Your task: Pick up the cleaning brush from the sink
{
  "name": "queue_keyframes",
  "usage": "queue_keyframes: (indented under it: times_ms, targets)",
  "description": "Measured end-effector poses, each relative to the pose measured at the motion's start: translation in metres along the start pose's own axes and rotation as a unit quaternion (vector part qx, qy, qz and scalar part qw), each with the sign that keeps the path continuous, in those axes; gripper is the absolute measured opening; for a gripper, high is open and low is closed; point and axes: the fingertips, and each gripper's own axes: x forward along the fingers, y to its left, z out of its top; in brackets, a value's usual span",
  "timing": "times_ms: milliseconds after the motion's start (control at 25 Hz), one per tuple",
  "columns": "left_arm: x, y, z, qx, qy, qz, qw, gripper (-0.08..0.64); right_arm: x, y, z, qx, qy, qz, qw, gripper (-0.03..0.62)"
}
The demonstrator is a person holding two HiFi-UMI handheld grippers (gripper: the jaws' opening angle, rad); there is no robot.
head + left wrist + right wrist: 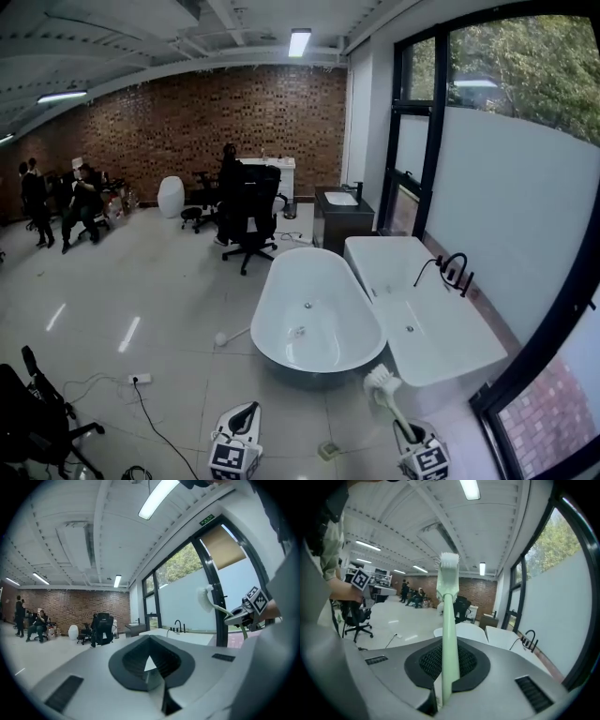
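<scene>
Head view, far left: what do we see there?

We see people (80, 206) seated and standing by the brick wall (187, 122), well away from us. A power strip (140, 379) lies on the pale floor (169, 291) with its cable trailing toward us.

And our left gripper (246, 412)?

It sits at the bottom edge, left of centre. In the left gripper view we find its jaws pressed together with nothing between them.

What do we pass next, moving right?

A black office chair (248, 220) stands mid-room. Nearer us is an oval bathtub (314, 319). Just beside it on the right is a rectangular bathtub (422, 328) with a black tap (455, 270) on its far edge. Behind them, a small sink cabinet (339, 211) stands against the window wall.

Where is the cleaning brush (386, 394)?

Our right gripper (410, 433), at the bottom right, has it. In the right gripper view we see the jaws pinching the pale green handle near its lower end. The handle runs straight out from them to the white bristled head at the top. From the head view, that head shows in front of the near corner of the rectangular bathtub. The brush is well apart from the sink cabinet.
</scene>
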Motion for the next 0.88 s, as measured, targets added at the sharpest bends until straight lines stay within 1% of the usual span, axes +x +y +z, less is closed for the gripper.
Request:
queue_keyframes:
  times_ms: [40,120,200,240,280,360,440,480,560,680,880]
  targets:
    - [0.0,-0.018,0.009,-0.002,-0.006,-0.007,1.0,-0.006,-0.012,-0.009,0.002,-0.014,-0.003,0.007,1.0,-0.017]
    - [-0.001,-0.052,0.024,-0.003,-0.01,-0.018,0.9998,-0.006,-0.038,-0.029,0.007,-0.019,-0.02,0.012,1.0,-0.017]
    - [-0.001,-0.079,0.038,-0.002,-0.012,-0.019,0.9997,-0.006,-0.063,-0.052,0.014,-0.003,-0.049,0.01,0.999,-0.017]
    - [0.0,-0.089,0.044,-0.007,-0.014,-0.014,0.9998,-0.006,-0.076,-0.064,0.018,0.009,-0.066,0.008,0.998,-0.017]
    - [0.001,-0.098,0.048,-0.018,-0.015,-0.008,0.9997,-0.006,-0.088,-0.076,0.023,0.022,-0.083,0.004,0.996,-0.017]
    - [0.002,-0.114,0.055,-0.051,-0.022,-0.002,0.9985,-0.006,-0.111,-0.1,0.032,0.046,-0.117,-0.002,0.992,-0.017]
    - [0.003,-0.128,0.06,-0.085,-0.033,0.002,0.9958,-0.006,-0.13,-0.122,0.042,0.062,-0.146,-0.008,0.987,-0.017]
    - [0.004,-0.136,0.064,-0.093,-0.038,0.006,0.9949,-0.006,-0.137,-0.133,0.047,0.066,-0.158,-0.01,0.985,-0.017]
    - [0.007,-0.154,0.071,-0.088,-0.044,0.013,0.995,-0.006,-0.148,-0.155,0.052,0.078,-0.181,-0.019,0.98,-0.017]
    - [0.01,-0.171,0.083,-0.079,-0.051,0.022,0.9953,-0.008,-0.164,-0.185,0.055,0.119,-0.214,-0.043,0.968,-0.017]
    - [0.016,-0.185,0.094,-0.077,-0.063,0.032,0.9945,-0.008,-0.192,-0.221,0.04,0.163,-0.242,-0.07,0.954,-0.017]
